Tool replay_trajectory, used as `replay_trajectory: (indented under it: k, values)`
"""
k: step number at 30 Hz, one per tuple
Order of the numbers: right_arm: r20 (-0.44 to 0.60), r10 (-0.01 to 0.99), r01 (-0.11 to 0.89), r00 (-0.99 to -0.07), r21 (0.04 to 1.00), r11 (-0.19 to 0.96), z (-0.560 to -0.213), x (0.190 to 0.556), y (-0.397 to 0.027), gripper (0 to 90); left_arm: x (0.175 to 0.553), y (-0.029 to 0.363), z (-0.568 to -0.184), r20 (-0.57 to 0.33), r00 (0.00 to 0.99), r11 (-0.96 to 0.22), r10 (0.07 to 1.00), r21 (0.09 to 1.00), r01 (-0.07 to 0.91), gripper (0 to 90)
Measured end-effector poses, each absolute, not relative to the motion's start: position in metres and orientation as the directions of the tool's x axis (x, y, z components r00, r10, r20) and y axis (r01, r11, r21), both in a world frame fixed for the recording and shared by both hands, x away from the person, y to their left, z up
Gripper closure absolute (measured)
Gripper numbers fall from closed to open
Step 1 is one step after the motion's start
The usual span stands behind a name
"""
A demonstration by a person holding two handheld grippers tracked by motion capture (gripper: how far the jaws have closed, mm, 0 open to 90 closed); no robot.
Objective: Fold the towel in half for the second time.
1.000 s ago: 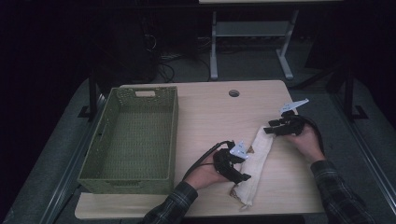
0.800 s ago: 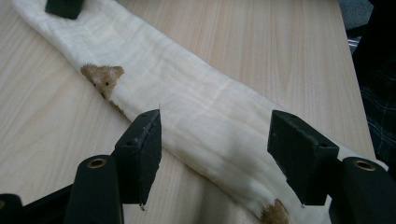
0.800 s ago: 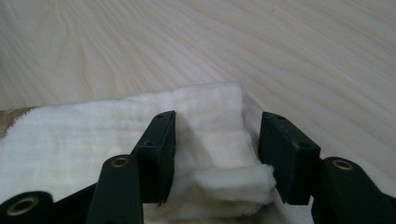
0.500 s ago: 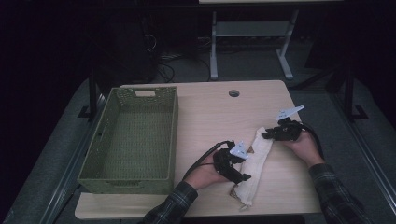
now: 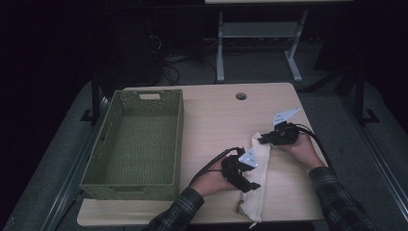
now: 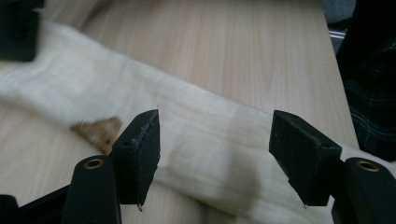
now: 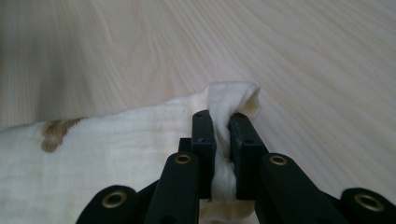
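A long, soft cream cloth (image 5: pixel 257 178) with a brown stain lies crumpled on the pale wood-grain table (image 5: pixel 211 115), right of the green woven basket (image 5: pixel 137 144). The right gripper (image 7: pixel 223 135) has just closed its jaws, pinching a fold at the cloth's far end. The left gripper (image 6: pixel 217 154) hovers over the cloth's middle, jaws apart.

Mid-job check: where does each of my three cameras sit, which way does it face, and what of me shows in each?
High view: fixed above my side, looking forward and down on the table, basket, cloth; both forearms and hands show.
Left gripper view: rides the left claw, looking along its open jaws over the cloth; a plaid sleeve at the edge.
Right gripper view: rides the right claw, jaws just closed on a pinched cloth fold.
Shared: all three show the cloth and the table.
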State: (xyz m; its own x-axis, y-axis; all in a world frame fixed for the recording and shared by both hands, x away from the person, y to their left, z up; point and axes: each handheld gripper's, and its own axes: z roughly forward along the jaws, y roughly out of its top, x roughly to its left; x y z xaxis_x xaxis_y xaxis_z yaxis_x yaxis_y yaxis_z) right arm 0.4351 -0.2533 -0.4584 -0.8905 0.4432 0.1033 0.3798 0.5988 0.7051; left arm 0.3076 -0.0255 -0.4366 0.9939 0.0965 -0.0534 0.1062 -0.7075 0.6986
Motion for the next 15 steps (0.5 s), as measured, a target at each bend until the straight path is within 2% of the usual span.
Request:
replay_trajectory:
  k: [8,15]
  values:
    - [0.083,0.392,0.334,-0.916,0.699,0.632,-0.450,0.447,-0.225,81.9,0.301,-0.029,-0.445,-0.056,0.998,-0.752,0.024,0.657,0.054,28.9]
    - [0.098,0.383,0.337,-0.919,0.701,0.629,-0.451,0.448,-0.217,81.9,0.301,-0.034,-0.460,-0.028,1.000,-0.795,0.006,0.606,0.022,26.7]
